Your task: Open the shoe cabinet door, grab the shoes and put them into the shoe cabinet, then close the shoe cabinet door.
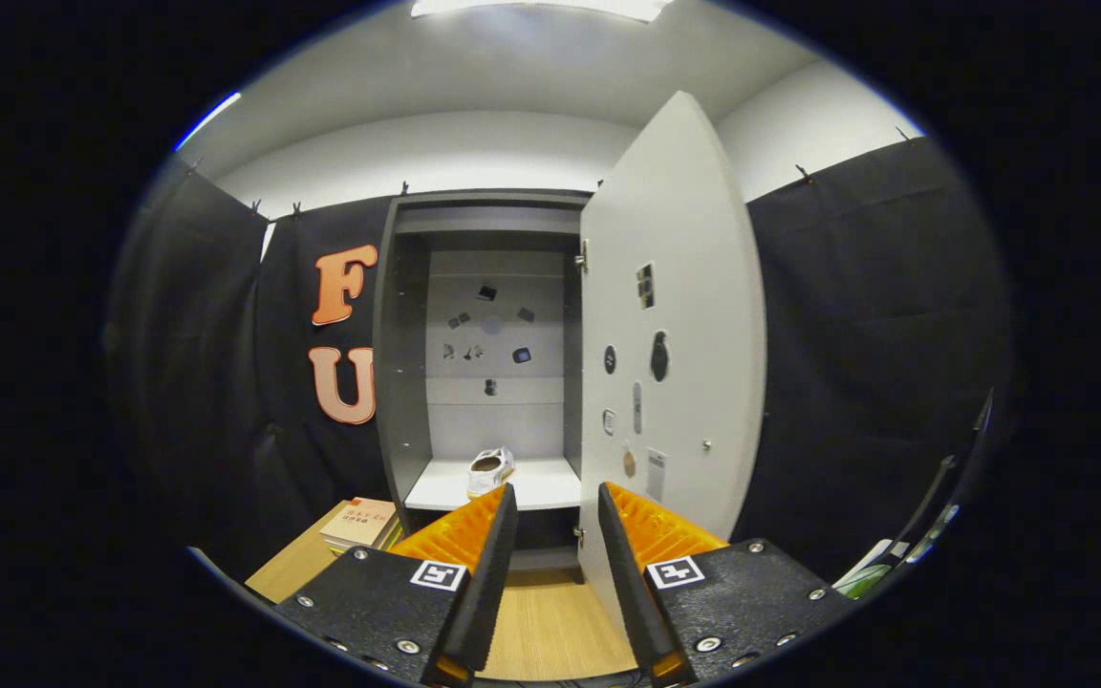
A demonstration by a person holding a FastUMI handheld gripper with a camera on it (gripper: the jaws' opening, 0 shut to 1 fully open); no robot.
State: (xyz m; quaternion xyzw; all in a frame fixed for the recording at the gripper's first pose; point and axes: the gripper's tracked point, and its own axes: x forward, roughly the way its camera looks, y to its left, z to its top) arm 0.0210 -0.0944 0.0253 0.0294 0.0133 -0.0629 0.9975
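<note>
Facing open cabinet door (pixel 670 315), shoe (pixel 490 469) on shelf, gripper (pixel 557 502) fingers apart w/ nothing between

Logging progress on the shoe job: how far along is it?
Done: the cabinet door stands open and a white shoe sits on the shelf. In hand: nothing; the gripper is open and empty, short of the cabinet. Left: closing the door. Whether more shoes wait is not visible.
</note>
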